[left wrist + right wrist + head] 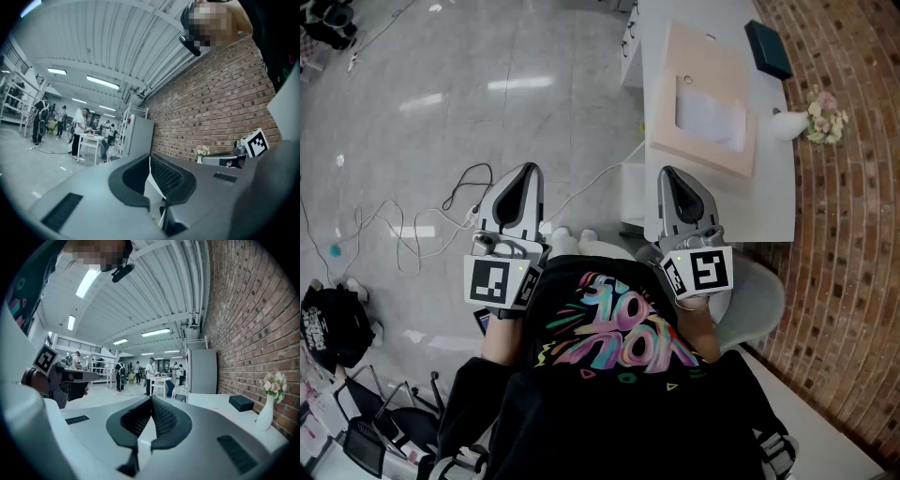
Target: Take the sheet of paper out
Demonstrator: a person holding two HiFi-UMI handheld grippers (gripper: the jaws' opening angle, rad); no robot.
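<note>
A white sheet of paper [710, 117] shows through an opening in a flat beige folder [698, 56] that lies on the white table [769, 202]. Both grippers are held close to the person's body, short of the table's near edge and apart from the folder. My left gripper [525, 171] hangs over the floor to the left of the table; its jaws meet at the tips [150, 157], with nothing between them. My right gripper [673, 174] sits at the table's near corner, also shut and empty [151, 399].
A dark blue box [768, 47] and a white vase of flowers [811, 120] stand at the table's right side by the brick wall [853, 234]. A grey chair [759, 291] is under the right hand. Cables [469, 187] and a black bag [333, 323] lie on the floor at left.
</note>
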